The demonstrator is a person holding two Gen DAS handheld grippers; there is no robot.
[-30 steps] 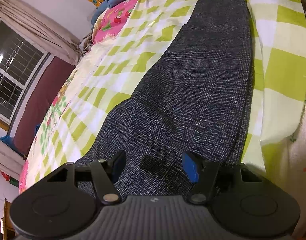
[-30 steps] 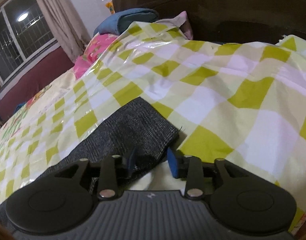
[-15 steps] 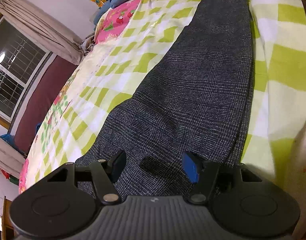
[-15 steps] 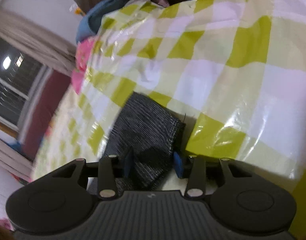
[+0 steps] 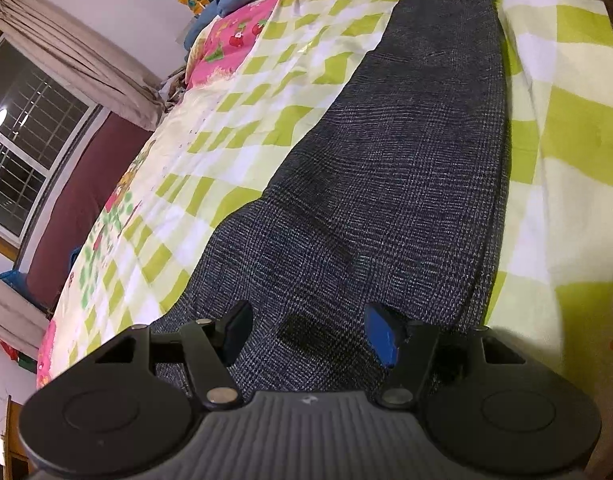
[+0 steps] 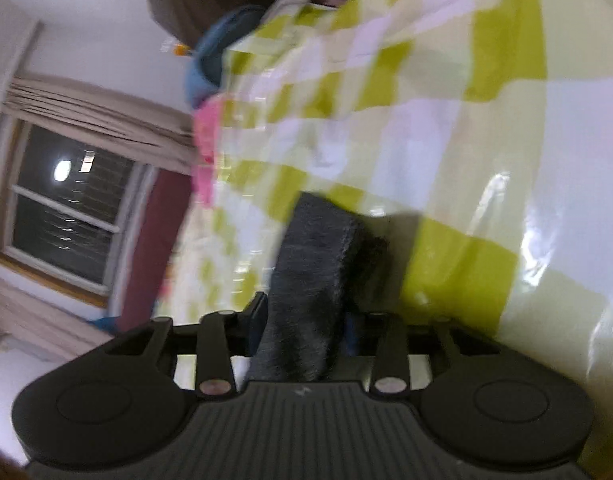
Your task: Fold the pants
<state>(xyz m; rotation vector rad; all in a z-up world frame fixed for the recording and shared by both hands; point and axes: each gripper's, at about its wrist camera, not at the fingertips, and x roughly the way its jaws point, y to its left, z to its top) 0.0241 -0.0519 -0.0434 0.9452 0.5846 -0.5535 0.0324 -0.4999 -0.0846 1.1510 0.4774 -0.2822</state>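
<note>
Fingers of the right gripper (image 6: 302,320) had just clamped the pants (image 5: 386,184) hem on the checked bedspread (image 5: 566,128), while the left gripper (image 5: 310,332) gaped over their wide end near the bed edge.

The pants (image 5: 390,184) are thick woven cloth, dark grey with tiny light threads crossing in a fine check. The cloth looks rough and not shiny. Near the right gripper (image 6: 302,316) the end of the pants looks fuzzy.

Under the pants lies a green and white checked sheet (image 5: 566,128). It looks smooth and slick like plastic, and bright shiny spots show on it just past the right gripper.

The left gripper (image 5: 308,332) is black matt plastic with ridges on its body and small round silver metal pins. One pad (image 5: 382,336) is blue.

Far off to the left hangs a beige cloth curtain (image 5: 82,60) with soft folds.
</note>
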